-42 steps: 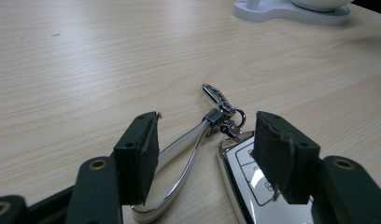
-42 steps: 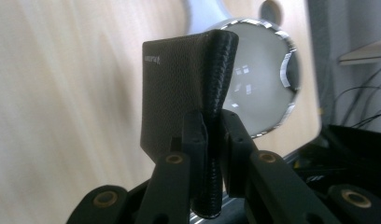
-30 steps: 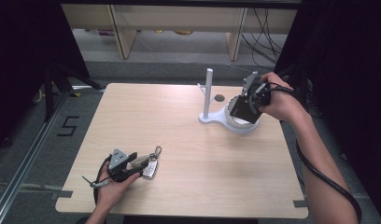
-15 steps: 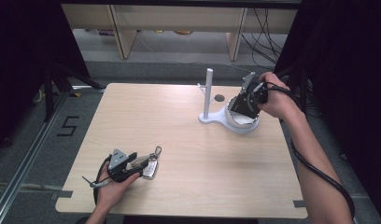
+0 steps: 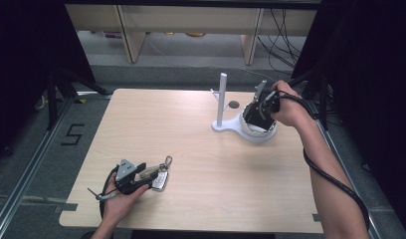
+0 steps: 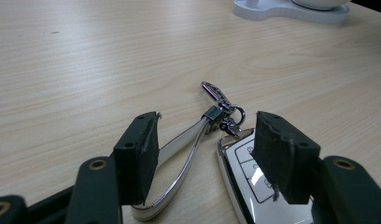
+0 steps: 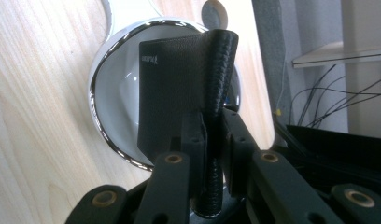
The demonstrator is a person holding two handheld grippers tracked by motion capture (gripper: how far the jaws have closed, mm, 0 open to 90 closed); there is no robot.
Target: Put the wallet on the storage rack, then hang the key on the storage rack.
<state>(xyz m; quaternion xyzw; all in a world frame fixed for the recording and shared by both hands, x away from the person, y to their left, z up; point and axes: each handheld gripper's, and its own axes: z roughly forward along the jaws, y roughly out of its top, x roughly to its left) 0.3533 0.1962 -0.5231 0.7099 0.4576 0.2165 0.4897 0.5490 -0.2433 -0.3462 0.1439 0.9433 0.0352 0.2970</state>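
Note:
A white car key fob (image 6: pixel 254 191) with a pale strap (image 6: pixel 179 149) and a metal clasp (image 6: pixel 216 93) lies on the wooden table near its front left. My left gripper (image 6: pixel 205 140) rests open around it, one pad on each side and neither touching; in the high view the left gripper (image 5: pixel 152 177) lies beside the key fob (image 5: pixel 161 180). My right gripper (image 7: pixel 212 126) is shut on a black leather wallet (image 7: pixel 172 88), held upright over the white dish (image 7: pixel 118 107). Its jaws have just opened a little further, the wallet still pinched between them. In the high view the right gripper (image 5: pixel 255 122) hangs low over the dish (image 5: pixel 263 135).
The dish is joined to a white base with an upright post (image 5: pixel 222 97). A round cable hole (image 5: pixel 234 105) sits in the table (image 5: pixel 201 149) behind it. Shelves and cables lie beyond the far edge, and dark frames flank both sides.
My right hand has sunk toward the white dish, carrying the wallet with it. The left gripper and the key fob have stayed put.

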